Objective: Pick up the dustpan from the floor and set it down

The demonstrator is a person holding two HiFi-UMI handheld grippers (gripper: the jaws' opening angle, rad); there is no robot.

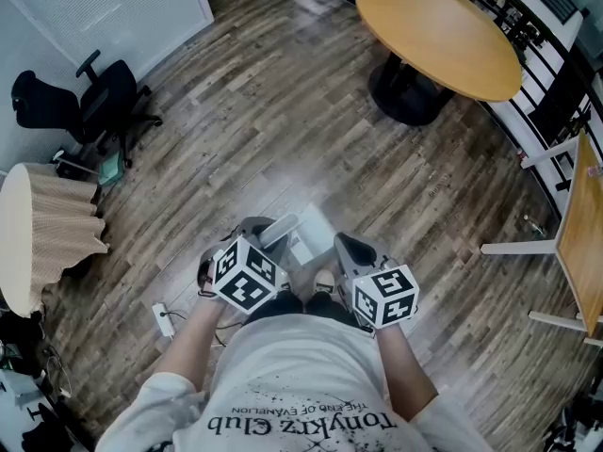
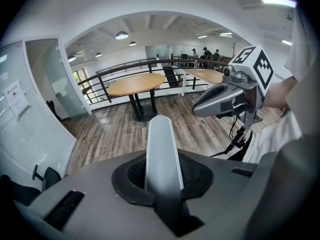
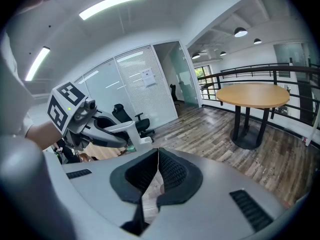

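In the left gripper view, the dustpan's pale grey handle (image 2: pixel 161 154) stands straight up between the black pads of my left gripper (image 2: pixel 162 176), which is shut on it. From the head view, the dustpan (image 1: pixel 306 236) shows as a whitish pan just ahead of my left gripper (image 1: pixel 264 235), over the wooden floor; I cannot tell whether it touches the floor. My right gripper (image 1: pixel 350 249) hovers close beside it on the right. Its pads (image 3: pixel 167 171) meet with nothing between them. The right gripper view also catches the left gripper (image 3: pixel 107 134) with the white handle (image 3: pixel 131 130).
A round wooden table (image 1: pixel 438 31) on a black pedestal stands ahead to the right. A black office chair (image 1: pixel 85 102) and a cloth-skirted round table (image 1: pixel 38 234) are at the left. A power strip (image 1: pixel 164 319) lies on the floor by my left side. A white-legged table (image 1: pixel 579 243) is at the right.
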